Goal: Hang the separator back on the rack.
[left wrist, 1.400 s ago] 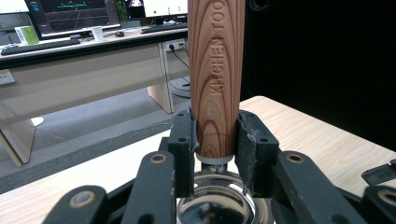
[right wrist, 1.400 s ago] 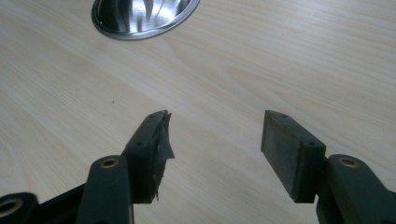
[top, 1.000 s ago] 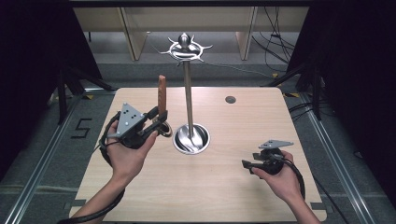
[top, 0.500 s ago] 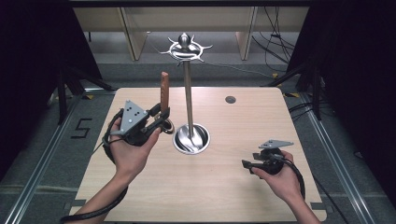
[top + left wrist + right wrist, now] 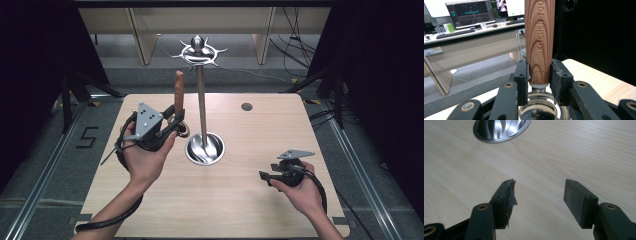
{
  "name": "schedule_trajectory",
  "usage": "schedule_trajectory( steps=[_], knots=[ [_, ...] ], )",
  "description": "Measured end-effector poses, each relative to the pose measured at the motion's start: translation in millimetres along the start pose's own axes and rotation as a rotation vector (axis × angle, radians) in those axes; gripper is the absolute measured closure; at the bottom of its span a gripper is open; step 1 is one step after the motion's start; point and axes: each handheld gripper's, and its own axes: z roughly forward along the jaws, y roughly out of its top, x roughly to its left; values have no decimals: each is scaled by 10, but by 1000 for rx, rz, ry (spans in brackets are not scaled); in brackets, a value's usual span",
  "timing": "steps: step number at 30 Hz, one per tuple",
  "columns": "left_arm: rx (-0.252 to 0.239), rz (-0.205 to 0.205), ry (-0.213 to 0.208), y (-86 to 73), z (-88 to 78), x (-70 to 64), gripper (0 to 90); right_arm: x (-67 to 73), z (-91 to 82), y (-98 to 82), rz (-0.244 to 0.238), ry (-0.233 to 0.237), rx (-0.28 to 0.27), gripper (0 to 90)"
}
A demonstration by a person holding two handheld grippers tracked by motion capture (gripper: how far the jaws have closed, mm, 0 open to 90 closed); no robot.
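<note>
Up at the left of the counter (image 5: 150, 210), the left gripper (image 5: 172, 122) holds a wooden-handled kitchen tool (image 5: 540, 40) upright, its fingers (image 5: 522, 75) clamped on the handle's lower end, just left of the steel utensil stand (image 5: 202, 100). Meanwhile the right gripper (image 5: 537, 195) rests low at the near right, fingers spread apart with nothing between them.

The worktop (image 5: 240, 200) is evenly lit from above, while both sides of the high view are very dark. Shadows on the wood are soft and short. The steel base (image 5: 205, 149) of the stand shows bright glare, and also in the right gripper view (image 5: 499, 130), with white streaks. In the left gripper view the wooden handle (image 5: 539, 37) is sharp, but the monitors (image 5: 471, 12) behind are bright and a little soft. All the pictures are slightly grainy.
</note>
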Motion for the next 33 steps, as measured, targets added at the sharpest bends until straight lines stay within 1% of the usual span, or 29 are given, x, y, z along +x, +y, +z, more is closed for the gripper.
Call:
schedule_trajectory(
  steps=[1,2,4,5,8,10,11,14,15,20,21,24,25,28,29,30,32,33],
  knots=[
    [0,2,6,2,3,-4,687,-14,7,1,-21,-1,-11,427],
    [-1,5,11,2,8,-8,687,-16,6,0,-24,-1,-9,427],
    [-1,9,15,-1,20,-13,687,1,-3,-1,-1,1,7,427],
    [-2,7,20,-1,28,-19,687,1,-2,-1,-2,1,7,427],
    [-9,20,27,8,44,-30,687,-4,0,3,-11,-3,10,427],
    [-7,14,29,16,51,-46,687,-1,3,3,-8,3,16,427],
    [-7,14,28,20,57,-53,687,-12,9,-2,-25,-2,14,427],
    [-5,20,30,40,74,-74,687,-8,10,-1,-24,3,15,427],
    [-10,18,31,43,80,-80,687,0,8,2,-15,6,17,427],
    [-8,30,39,66,110,-96,687,-7,19,-2,-32,9,11,427],
    [-8,31,44,66,117,-100,686,-4,20,-2,-22,9,16,428],
    [-5,33,55,71,132,-102,687,-6,20,-2,-22,9,16,427],
    [-3,38,74,73,129,-103,687,-7,20,-3,-23,9,16,428],
    [-2,40,84,79,148,-107,686,-8,22,-2,-25,9,20,428],
    [1,46,92,81,152,-110,686,6,14,2,-6,14,26,428],
    [2,54,99,83,156,-114,686,7,13,2,-6,14,27,427],
    [1,56,102,85,159,-117,686,4,14,2,-10,14,24,427],
    [0,55,103,86,160,-119,686,-8,21,-4,-25,10,16,427]
  ],
)
